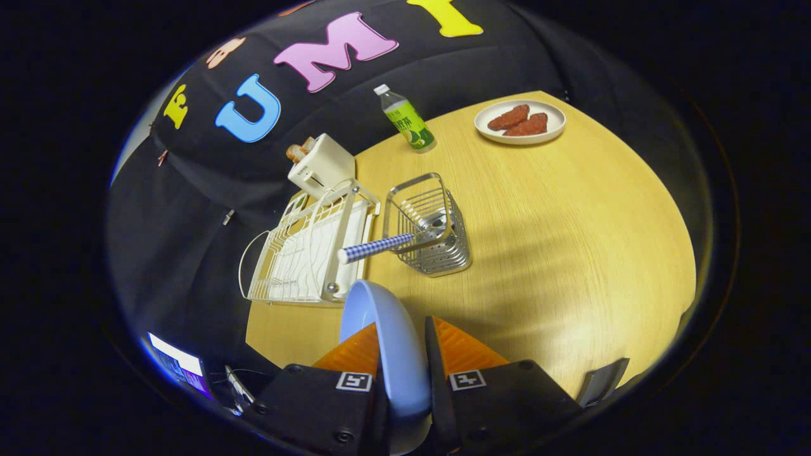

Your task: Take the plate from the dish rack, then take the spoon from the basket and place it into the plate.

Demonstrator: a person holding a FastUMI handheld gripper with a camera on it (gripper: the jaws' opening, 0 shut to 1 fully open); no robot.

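Pale-blue round plate [386, 342] sits edge-on, clamped between my gripper [402, 358] fingers, above the wooden worktop [557, 240] beside the white wire dish rack [304, 253]; checked-handled spoon [377, 247] waits in the metal basket [431, 228] just ahead.

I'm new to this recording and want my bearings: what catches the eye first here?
The pale blue plate stands on edge, pinched in the hand-held gripper. Just beyond it, a blue checked spoon pokes out of the wire basket, beside the white dish rack.
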